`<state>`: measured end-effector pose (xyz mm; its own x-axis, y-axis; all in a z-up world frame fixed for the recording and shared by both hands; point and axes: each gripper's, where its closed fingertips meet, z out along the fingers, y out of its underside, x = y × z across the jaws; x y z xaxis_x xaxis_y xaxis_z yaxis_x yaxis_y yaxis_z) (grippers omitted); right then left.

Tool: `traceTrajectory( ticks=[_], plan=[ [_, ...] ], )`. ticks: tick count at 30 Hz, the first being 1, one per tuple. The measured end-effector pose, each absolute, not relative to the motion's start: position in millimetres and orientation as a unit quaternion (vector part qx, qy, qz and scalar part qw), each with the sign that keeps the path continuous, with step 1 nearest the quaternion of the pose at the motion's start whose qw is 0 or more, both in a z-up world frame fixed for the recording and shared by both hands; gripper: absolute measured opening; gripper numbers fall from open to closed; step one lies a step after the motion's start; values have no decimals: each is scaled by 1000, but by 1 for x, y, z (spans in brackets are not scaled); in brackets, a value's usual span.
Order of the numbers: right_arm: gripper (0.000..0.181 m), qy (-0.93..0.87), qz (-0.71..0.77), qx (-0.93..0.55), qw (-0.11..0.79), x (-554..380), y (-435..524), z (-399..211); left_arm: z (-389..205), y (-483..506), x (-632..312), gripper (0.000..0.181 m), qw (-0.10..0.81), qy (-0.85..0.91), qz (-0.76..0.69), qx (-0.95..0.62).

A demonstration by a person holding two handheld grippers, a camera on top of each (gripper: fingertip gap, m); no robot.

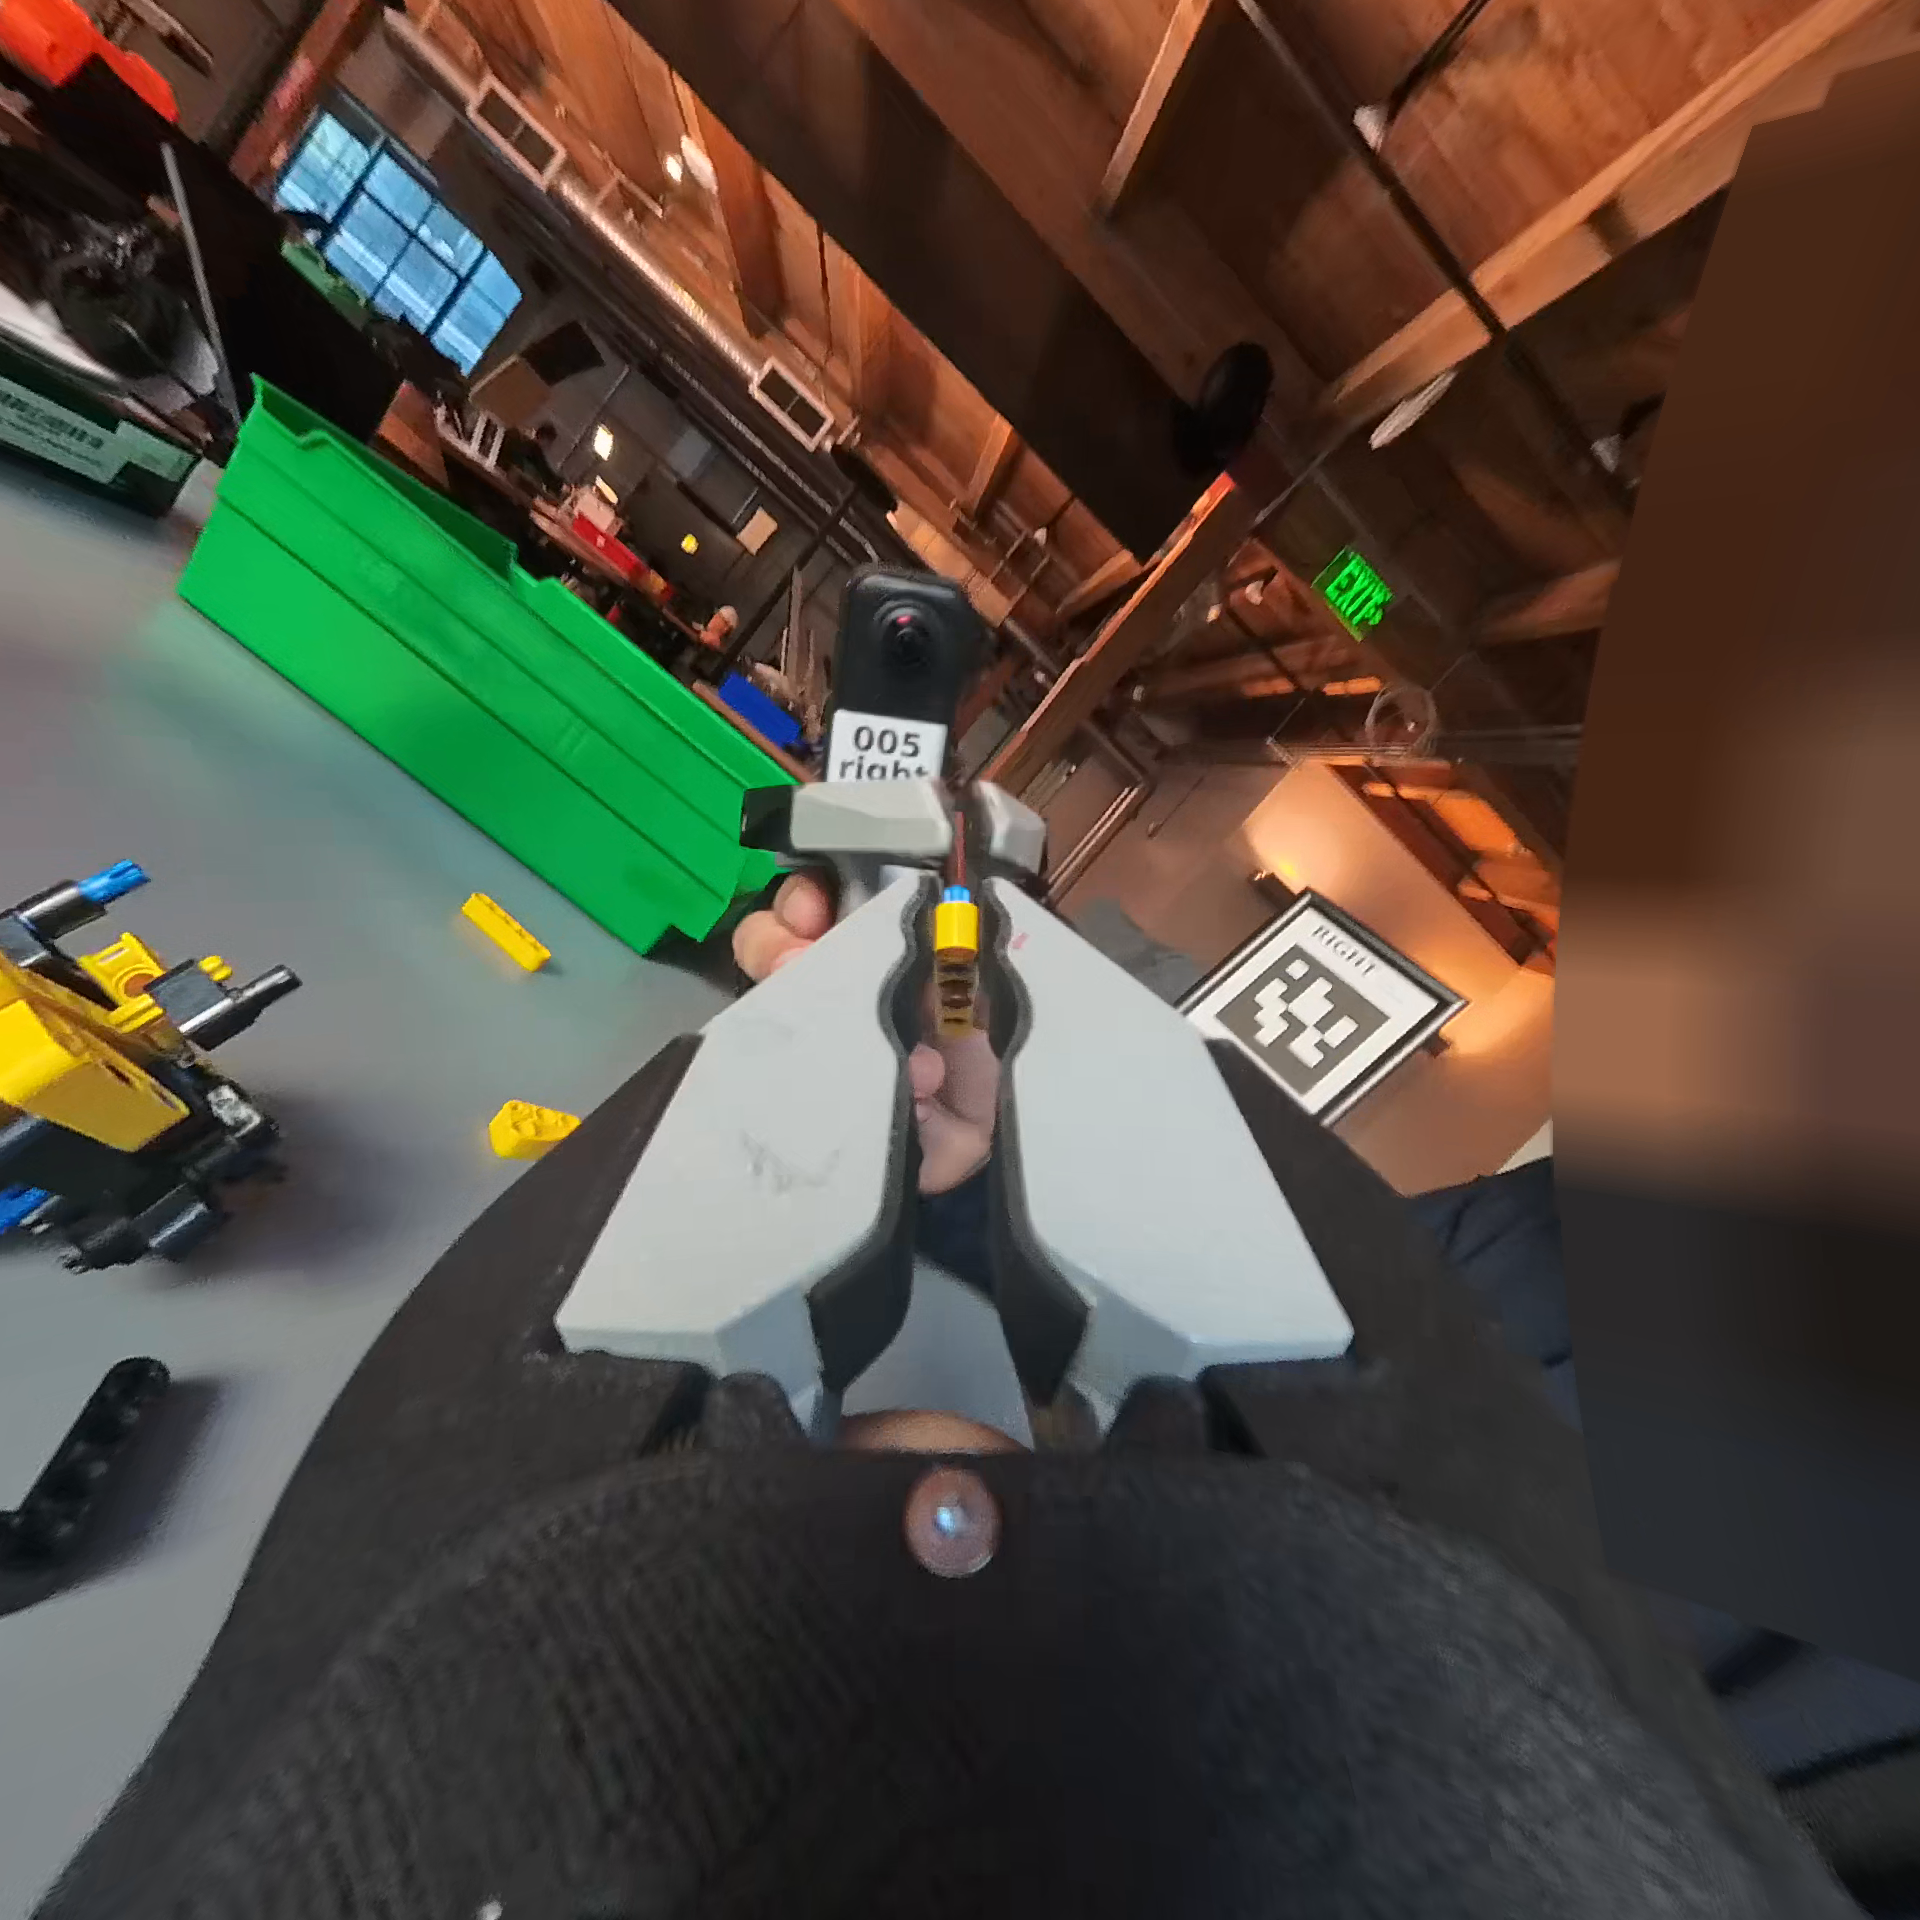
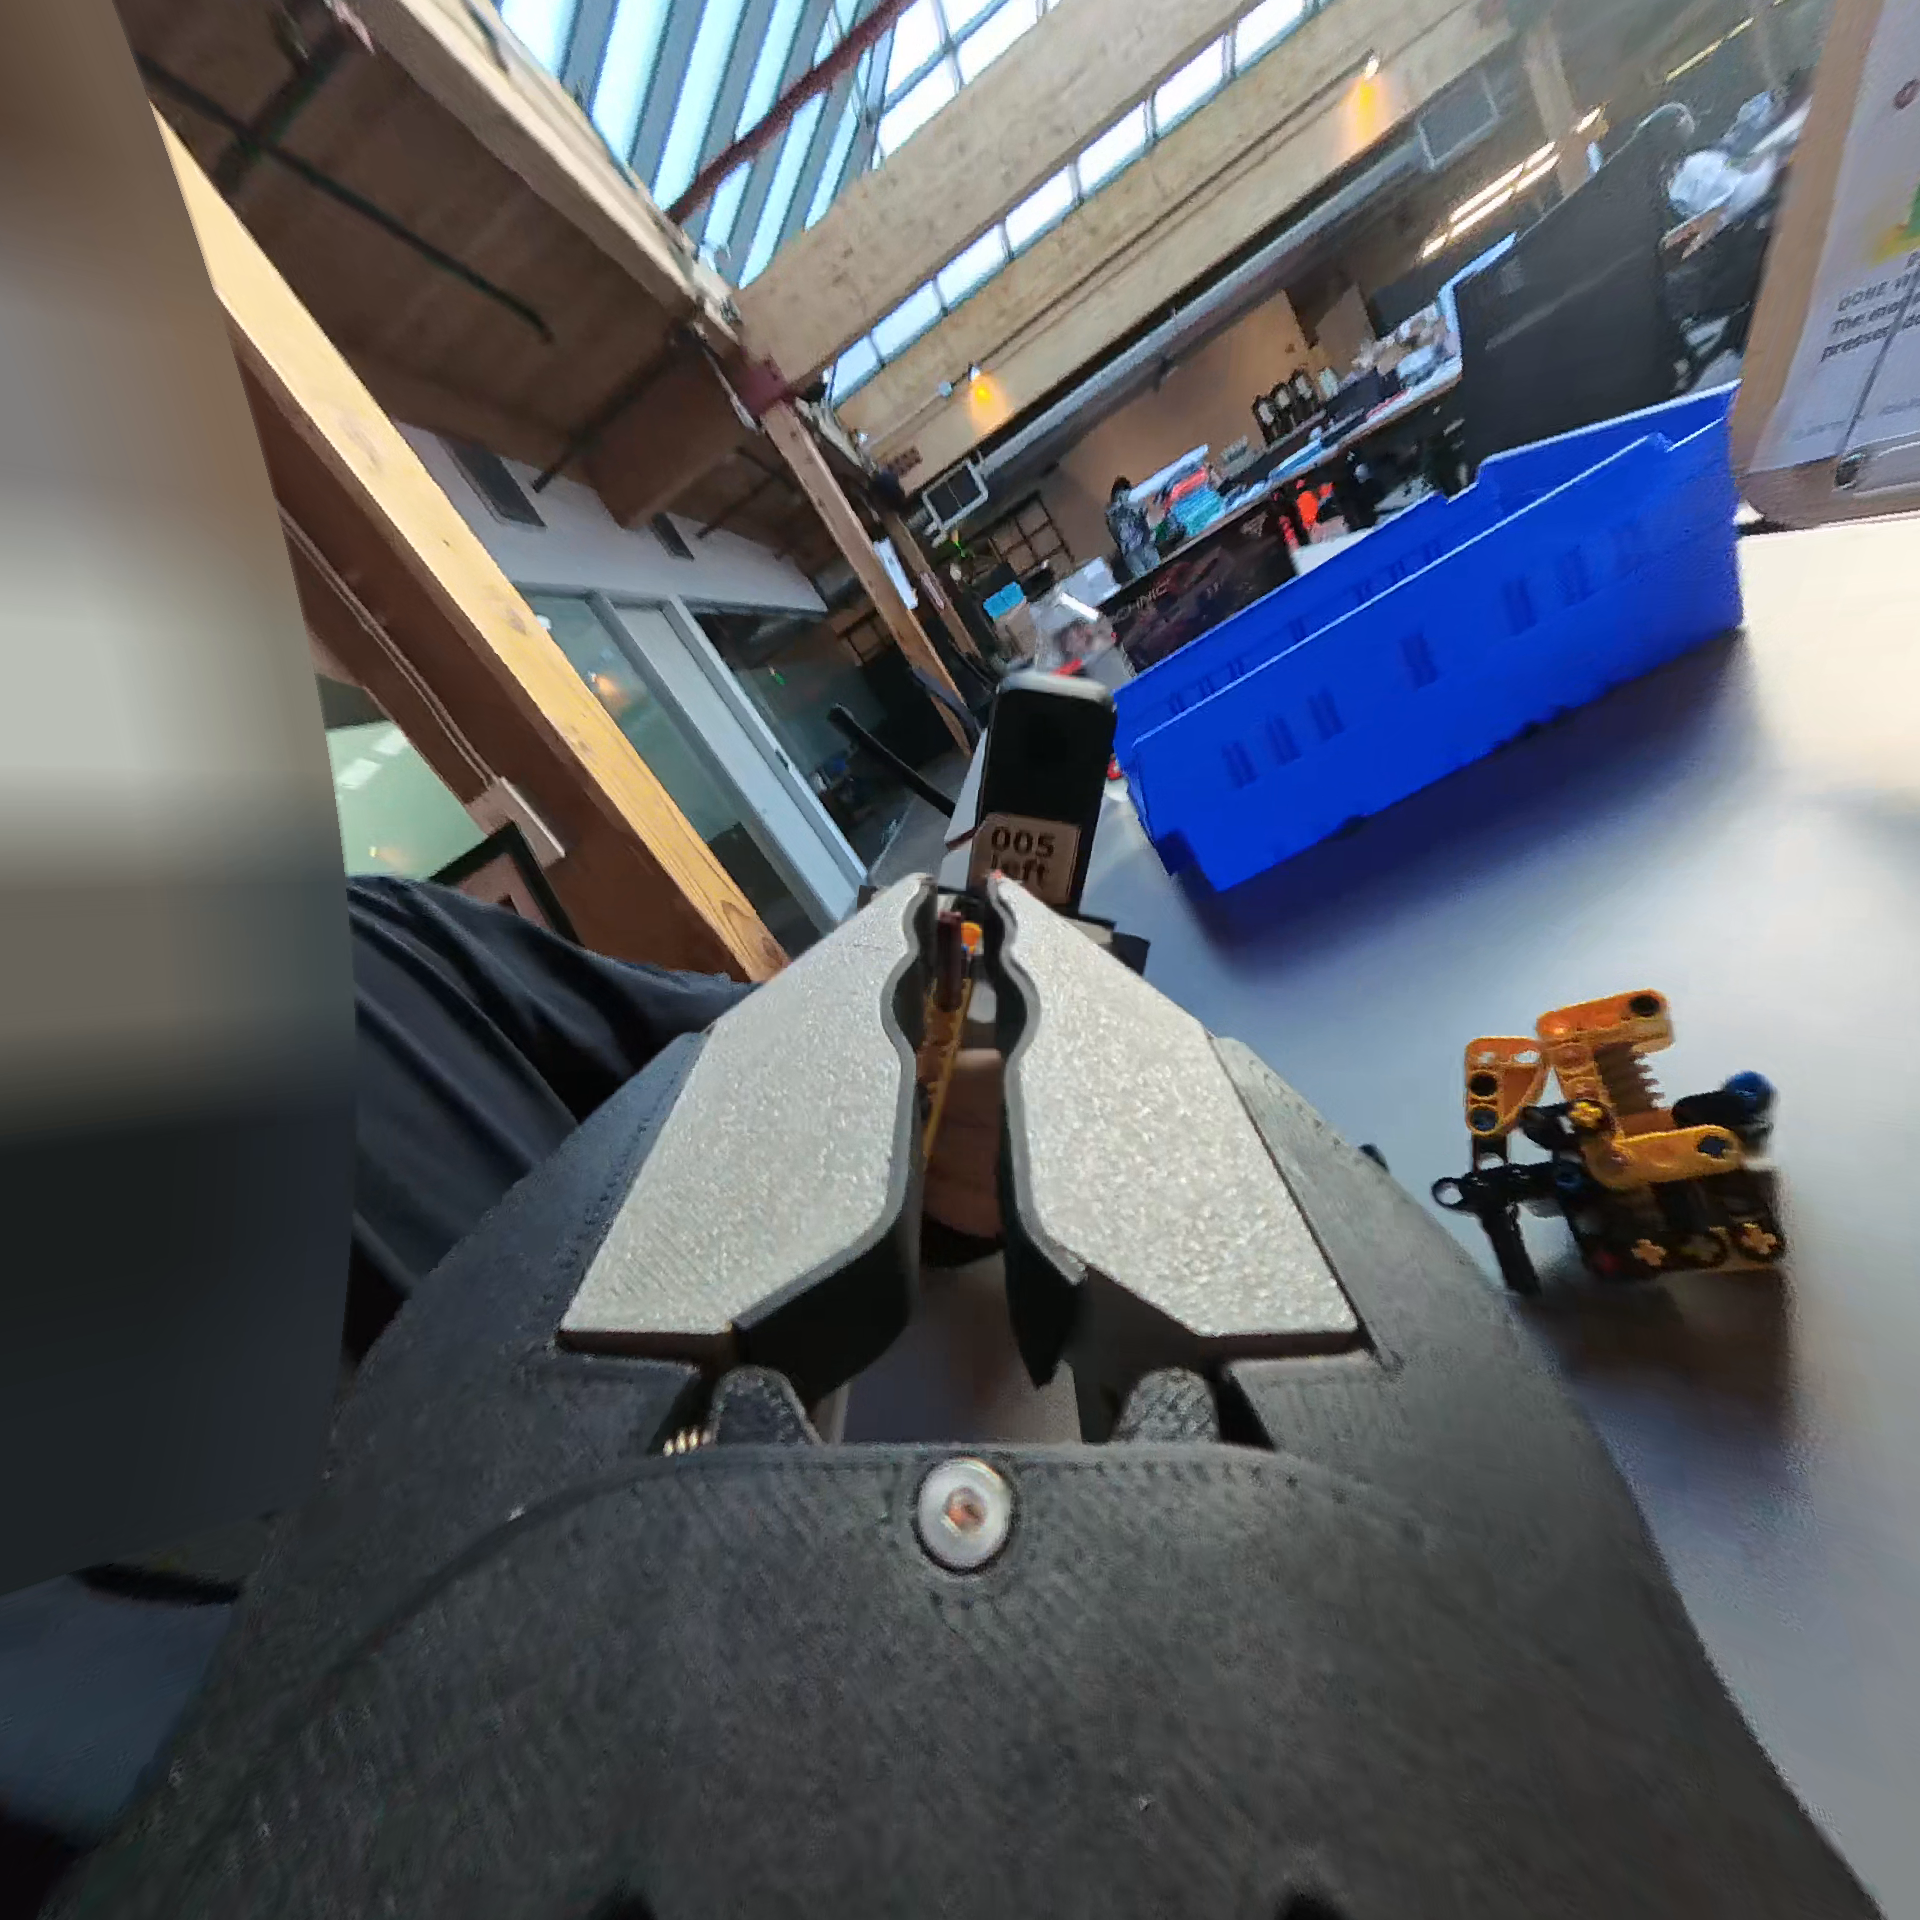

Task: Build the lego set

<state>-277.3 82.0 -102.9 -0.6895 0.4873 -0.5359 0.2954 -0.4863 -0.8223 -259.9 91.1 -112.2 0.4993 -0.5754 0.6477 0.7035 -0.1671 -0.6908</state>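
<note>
My left gripper [image 1: 954,885] is shut on a small yellow lego piece [image 1: 954,977] with a blue pin end [image 1: 955,894]. It meets my right gripper [image 1: 902,826] tip to tip above the table. In the right wrist view my right gripper [image 2: 961,885] is shut on a thin yellow piece with a dark red axle [image 2: 948,951]. The red axle [image 1: 958,831] shows between the right gripper's fingers. The partly built yellow and black lego model [image 1: 104,1070] stands on the grey table at left. It also shows in the right wrist view [image 2: 1621,1143] at right.
Two loose yellow pieces [image 1: 506,931] [image 1: 532,1127] and a black beam [image 1: 83,1455] lie on the table [image 1: 312,790]. A green bin [image 1: 468,665] stands behind them. A blue bin [image 2: 1434,665] stands at the far side. A marker board [image 1: 1314,1003] leans at right.
</note>
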Motion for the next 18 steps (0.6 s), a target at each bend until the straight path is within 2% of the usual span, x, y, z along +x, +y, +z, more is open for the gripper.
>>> traceTrajectory(
  ticks=[1,2,6,11,18],
  plan=[
    [12,-488,776,-394,69,-277,90,-100,-111,91,-261,4,648,-58,-501,-571],
    [21,-473,781,-399,80,-276,100,-97,-108,91,-264,4,658,-62,-497,-562],
    [18,-494,764,-405,91,-265,109,-106,-95,87,-282,4,707,-71,-462,-531],
    [2,-521,756,-389,72,-269,87,-112,-97,90,-280,4,717,-67,-436,-540],
    [1,-520,746,-408,75,-273,91,-119,-103,92,-282,3,714,-69,-413,-561]
  ],
)
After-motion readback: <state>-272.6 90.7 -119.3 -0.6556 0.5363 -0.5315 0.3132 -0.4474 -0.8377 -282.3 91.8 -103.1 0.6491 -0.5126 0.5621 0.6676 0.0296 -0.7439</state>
